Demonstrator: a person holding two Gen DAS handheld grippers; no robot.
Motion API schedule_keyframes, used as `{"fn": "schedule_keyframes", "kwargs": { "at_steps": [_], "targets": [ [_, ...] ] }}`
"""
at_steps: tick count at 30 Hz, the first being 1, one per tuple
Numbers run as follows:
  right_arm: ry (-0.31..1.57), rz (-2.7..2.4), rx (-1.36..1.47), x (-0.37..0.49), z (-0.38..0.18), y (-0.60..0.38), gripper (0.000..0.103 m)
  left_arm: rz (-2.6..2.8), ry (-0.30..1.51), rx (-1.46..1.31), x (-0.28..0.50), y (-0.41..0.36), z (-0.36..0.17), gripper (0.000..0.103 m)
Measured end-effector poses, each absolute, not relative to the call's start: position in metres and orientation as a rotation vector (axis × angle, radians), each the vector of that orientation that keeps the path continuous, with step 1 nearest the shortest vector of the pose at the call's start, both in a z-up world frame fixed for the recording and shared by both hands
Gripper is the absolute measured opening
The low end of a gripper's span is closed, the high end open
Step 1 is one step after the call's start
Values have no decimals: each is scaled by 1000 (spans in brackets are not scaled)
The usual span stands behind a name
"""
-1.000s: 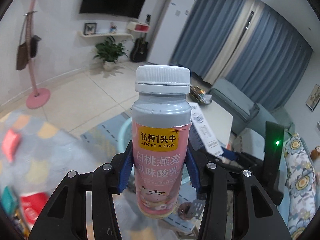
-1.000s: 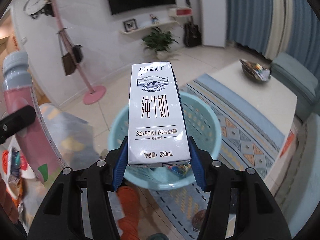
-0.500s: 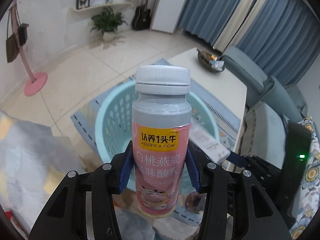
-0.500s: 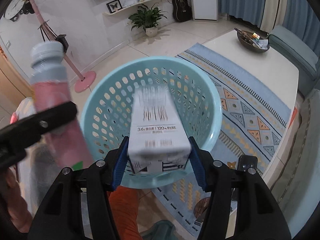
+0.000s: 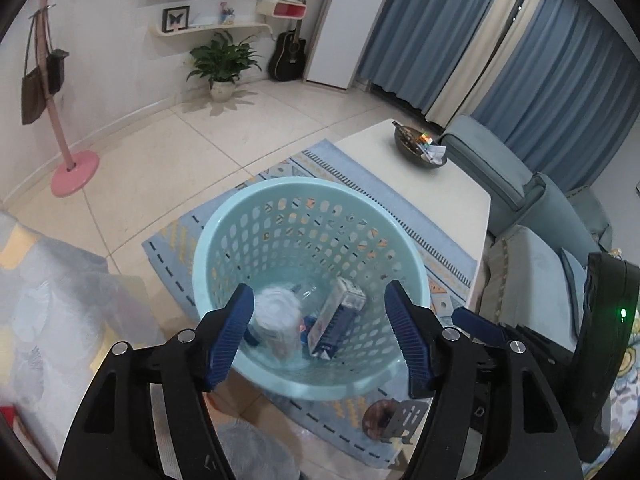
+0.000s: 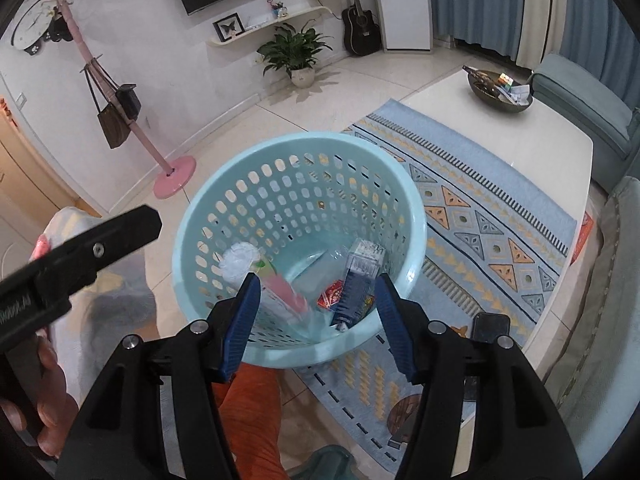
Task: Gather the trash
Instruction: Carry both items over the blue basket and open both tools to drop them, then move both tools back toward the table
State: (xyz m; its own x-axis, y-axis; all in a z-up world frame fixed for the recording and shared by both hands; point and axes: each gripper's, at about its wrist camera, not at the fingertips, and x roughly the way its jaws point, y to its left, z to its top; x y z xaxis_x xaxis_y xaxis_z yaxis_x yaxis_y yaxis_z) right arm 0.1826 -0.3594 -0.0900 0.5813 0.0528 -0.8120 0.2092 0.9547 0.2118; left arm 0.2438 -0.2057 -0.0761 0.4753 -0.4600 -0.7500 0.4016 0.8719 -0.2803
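both claws hang released over the basket (image 5: 224, 236), left gripper (image 5: 318, 338) jaws opening with nothing between them, right gripper (image 6: 314, 320) spread and bare; bottle (image 6: 272, 280) and carton (image 6: 358, 276) lie below-ahead inside, long axes slanting toward the claws.

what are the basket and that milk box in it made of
Basket: looks like moulded plastic, pale blue, slightly glossy, with rows of punched holes in its wall. Milk box: probably coated paperboard, with printed faces and sharp folded edges.
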Motion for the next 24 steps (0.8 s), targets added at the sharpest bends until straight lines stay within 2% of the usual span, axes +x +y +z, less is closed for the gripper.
{"fn": "schedule_keyframes", "kwargs": {
  "at_steps": [11, 24],
  "targets": [
    [876, -45, 231, 162, -47, -324, 56, -546, 830, -137, 193, -163, -38, 67],
    [768, 174, 131, 138, 10, -218, 56, -355, 667, -190, 118, -34, 23, 67]
  ]
}}
